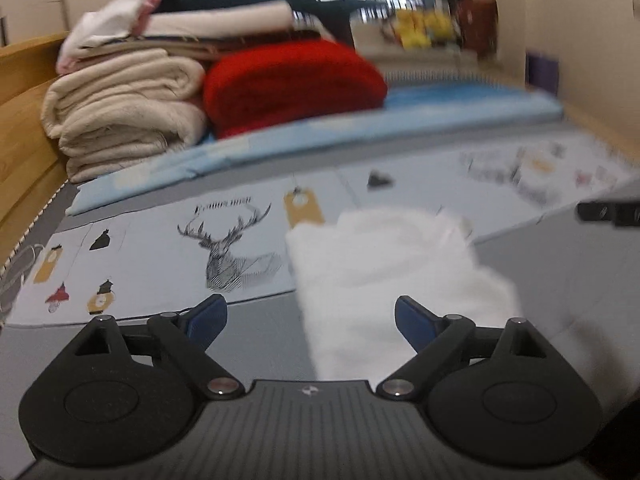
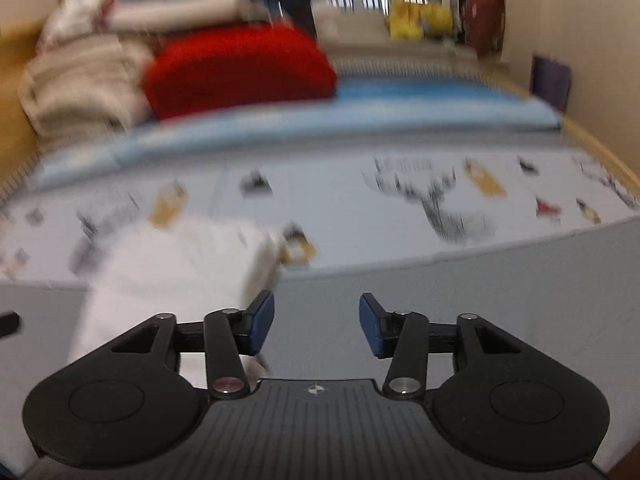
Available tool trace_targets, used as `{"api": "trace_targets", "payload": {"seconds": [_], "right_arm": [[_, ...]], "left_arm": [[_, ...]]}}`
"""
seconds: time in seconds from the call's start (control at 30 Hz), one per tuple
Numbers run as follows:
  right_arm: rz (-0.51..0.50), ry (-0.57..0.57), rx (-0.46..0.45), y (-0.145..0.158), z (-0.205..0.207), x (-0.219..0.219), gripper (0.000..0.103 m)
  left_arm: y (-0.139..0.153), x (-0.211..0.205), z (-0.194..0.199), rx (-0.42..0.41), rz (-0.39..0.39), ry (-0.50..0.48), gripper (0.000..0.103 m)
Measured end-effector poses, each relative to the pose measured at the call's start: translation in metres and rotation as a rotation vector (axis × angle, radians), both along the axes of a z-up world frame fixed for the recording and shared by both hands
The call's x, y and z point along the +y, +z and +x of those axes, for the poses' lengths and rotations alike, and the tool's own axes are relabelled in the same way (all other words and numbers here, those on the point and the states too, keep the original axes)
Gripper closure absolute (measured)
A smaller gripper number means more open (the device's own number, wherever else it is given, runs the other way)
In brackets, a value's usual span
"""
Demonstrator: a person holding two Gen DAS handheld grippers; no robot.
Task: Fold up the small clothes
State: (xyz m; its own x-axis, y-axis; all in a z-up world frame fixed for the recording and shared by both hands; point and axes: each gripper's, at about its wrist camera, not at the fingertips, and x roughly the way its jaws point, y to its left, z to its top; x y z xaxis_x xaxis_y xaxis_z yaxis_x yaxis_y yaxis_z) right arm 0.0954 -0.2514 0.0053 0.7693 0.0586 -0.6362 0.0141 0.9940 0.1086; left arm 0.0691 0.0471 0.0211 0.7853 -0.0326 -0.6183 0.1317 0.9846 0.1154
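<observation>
A small white garment [image 1: 392,272] lies folded on the grey bed cover, partly over the printed sheet. My left gripper [image 1: 311,320] hovers above its near end, jaws spread wide and holding nothing. In the right wrist view the same white garment [image 2: 176,276] sits to the lower left, blurred. My right gripper [image 2: 317,326] stands open just right of the garment, with only grey cover between its blue pads. A dark piece of the right gripper [image 1: 608,212] shows at the right edge of the left wrist view.
A printed sheet with a deer drawing [image 1: 228,248] covers the bed. At the back stand folded cream blankets [image 1: 124,112], a red blanket [image 1: 292,84] and a blue mat [image 1: 460,108]. A wooden bed rail [image 1: 24,120] runs along the left.
</observation>
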Motion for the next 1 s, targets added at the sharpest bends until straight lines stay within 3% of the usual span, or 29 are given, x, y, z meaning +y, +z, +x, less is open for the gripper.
{"api": "trace_targets", "payload": {"seconds": [0.07,0.13,0.33,0.47,0.53,0.6,0.7,0.8,1.0], "right_arm": [[0.047,0.022,-0.078,0.017,-0.026,0.000,0.045],[0.057,0.050,-0.144,0.028,-0.052,0.005,0.038],[0.085,0.099,-0.243,0.031,-0.123,0.018,0.034],[0.045,0.078,-0.203,0.013,-0.136,0.022,0.034],[0.009,0.075,-0.210,0.011,-0.138,0.028,0.034],[-0.040,0.071,-0.194,0.006,-0.136,0.031,0.034],[-0.008,0.080,-0.119,-0.003,-0.129,0.030,0.034],[-0.004,0.089,-0.090,-0.008,-0.123,0.033,0.034],[-0.018,0.108,-0.060,-0.013,-0.119,0.043,0.033]], "left_arm": [[0.014,-0.005,-0.022,-0.024,-0.078,0.002,0.001],[0.023,-0.016,-0.044,-0.040,-0.125,-0.048,0.001],[0.026,-0.036,-0.107,-0.126,-0.113,-0.069,0.001],[-0.008,-0.031,-0.129,-0.128,-0.123,0.000,0.000],[-0.025,-0.030,-0.119,0.015,-0.101,0.034,0.001],[-0.026,-0.026,-0.111,0.020,-0.127,0.073,0.000],[-0.034,-0.028,-0.098,0.027,-0.054,0.123,0.000],[-0.041,-0.025,-0.090,0.074,-0.074,0.160,0.000],[-0.043,-0.026,-0.093,0.092,-0.083,0.157,0.000]]}}
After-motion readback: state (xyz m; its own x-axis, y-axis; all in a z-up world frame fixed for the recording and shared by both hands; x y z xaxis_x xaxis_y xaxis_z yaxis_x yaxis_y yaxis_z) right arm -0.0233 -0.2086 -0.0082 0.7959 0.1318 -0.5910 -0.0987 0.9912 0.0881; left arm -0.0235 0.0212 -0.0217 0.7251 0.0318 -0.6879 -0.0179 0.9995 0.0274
